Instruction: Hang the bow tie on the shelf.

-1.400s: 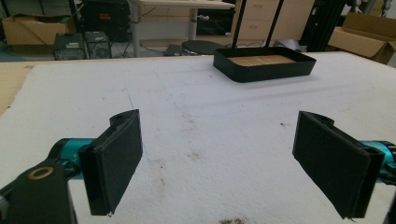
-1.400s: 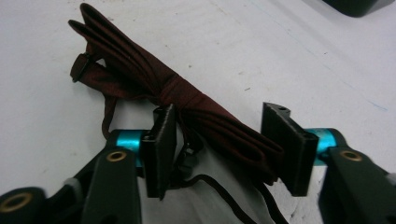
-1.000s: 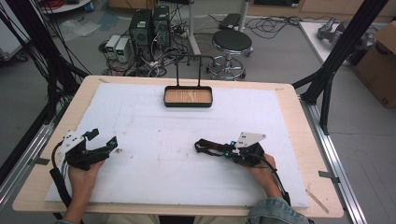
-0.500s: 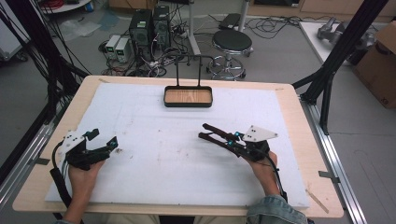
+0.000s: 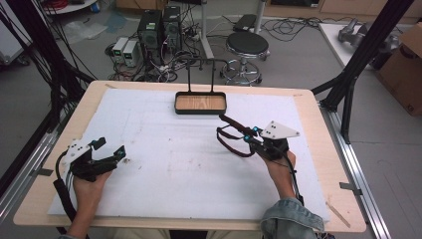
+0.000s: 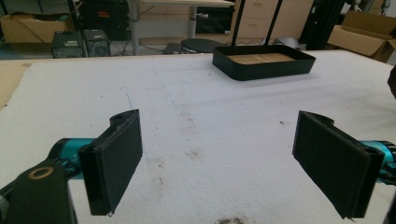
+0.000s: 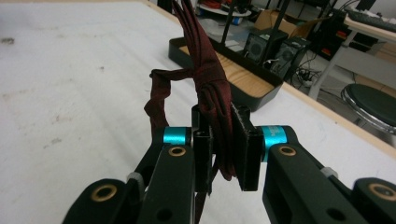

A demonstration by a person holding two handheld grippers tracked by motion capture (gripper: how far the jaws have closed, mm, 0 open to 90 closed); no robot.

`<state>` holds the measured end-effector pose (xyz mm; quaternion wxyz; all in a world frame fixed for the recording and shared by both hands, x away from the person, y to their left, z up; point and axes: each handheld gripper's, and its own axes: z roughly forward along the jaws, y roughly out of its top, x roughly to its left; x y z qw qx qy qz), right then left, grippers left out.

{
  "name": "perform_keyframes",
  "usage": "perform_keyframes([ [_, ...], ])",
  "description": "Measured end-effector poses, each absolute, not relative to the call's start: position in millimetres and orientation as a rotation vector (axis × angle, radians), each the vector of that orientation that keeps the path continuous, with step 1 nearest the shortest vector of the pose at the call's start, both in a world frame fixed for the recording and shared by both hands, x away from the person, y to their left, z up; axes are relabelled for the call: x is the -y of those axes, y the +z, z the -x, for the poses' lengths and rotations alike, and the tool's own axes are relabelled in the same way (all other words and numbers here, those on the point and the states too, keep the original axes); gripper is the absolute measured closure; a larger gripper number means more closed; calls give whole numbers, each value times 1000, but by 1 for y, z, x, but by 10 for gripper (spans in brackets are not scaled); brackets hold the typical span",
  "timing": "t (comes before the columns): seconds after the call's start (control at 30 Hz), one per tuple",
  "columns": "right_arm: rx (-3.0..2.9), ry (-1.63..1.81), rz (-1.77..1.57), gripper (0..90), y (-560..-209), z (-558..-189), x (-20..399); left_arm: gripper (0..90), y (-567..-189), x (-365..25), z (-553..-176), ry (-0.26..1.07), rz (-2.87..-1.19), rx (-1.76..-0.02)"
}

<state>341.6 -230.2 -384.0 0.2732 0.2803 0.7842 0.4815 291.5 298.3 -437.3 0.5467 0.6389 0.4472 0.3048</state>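
Dark red strap (image 7: 208, 88) pinched tight in right gripper (image 5: 251, 138), long axis running forward-left toward black tray (image 5: 200, 104) at far edge of surface (image 5: 164, 164), loop dangling; left gripper (image 5: 107, 152) gaping, empty, well apart near-left.

A dark maroon folded cloth strap (image 7: 212, 88) sits pinched between the jaws of the right gripper (image 7: 223, 148), one loop drooping at its left; in the high view it stretches toward the shallow black tray with a wooden floor (image 5: 200, 103) at upper centre.
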Motion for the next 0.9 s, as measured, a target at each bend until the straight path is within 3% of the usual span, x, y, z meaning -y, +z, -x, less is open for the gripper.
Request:
perform_keyframes([
  [0.2, -2080, 1293, -786, 800, -370, -352, 225, 163, -438, -298, -292, 719, -1513, -1062],
  [0.23, -2009, 1273, -659, 800, -365, -362, 227, 163, -438, -298, -292, 719, -1512, -1063],
  [0.27, -2064, 1296, -796, 800, -364, -356, 223, 163, -438, -298, -292, 719, -1512, -1062],
  [0.5, -2027, 1299, -845, 800, -347, -371, 213, 165, -438, -298, -292, 713, -1517, -1058],
  [0.57, -1920, 1246, -624, 800, -341, -389, 216, 165, -438, -298, -292, 713, -1518, -1057],
  [0.63, -1954, 1273, -751, 800, -340, -388, 211, 165, -438, -298, -292, 713, -1517, -1058],
  [0.9, -1887, 1292, -750, 799, -326, -411, 209, 165, -438, -298, -293, 710, -1514, -1058],
])
